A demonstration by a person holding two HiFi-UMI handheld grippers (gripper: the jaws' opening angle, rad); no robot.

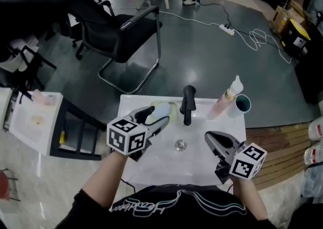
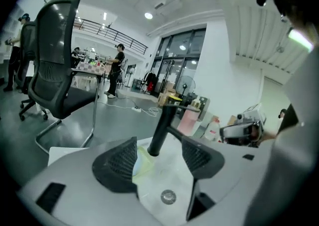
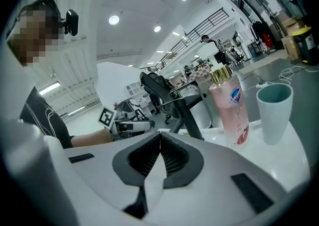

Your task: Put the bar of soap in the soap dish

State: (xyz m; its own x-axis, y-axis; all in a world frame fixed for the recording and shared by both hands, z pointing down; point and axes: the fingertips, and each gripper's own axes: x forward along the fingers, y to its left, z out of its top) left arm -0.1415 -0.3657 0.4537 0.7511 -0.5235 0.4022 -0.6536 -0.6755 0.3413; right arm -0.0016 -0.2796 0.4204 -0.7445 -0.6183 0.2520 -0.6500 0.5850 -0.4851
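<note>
soap (image 1: 160,111) lies in the soap dish (image 1: 173,106) left of the tap (image 1: 187,103), just ahead of the left gripper (image 2: 158,151), whose jaws we find wide apart and empty, while the right gripper (image 3: 160,145), farther off across the basin, stands closed on nothing.

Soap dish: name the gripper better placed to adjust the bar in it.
Left. The left gripper is open right by the soap dish at the basin's rear left; the right gripper is shut, past the faucet.
</note>
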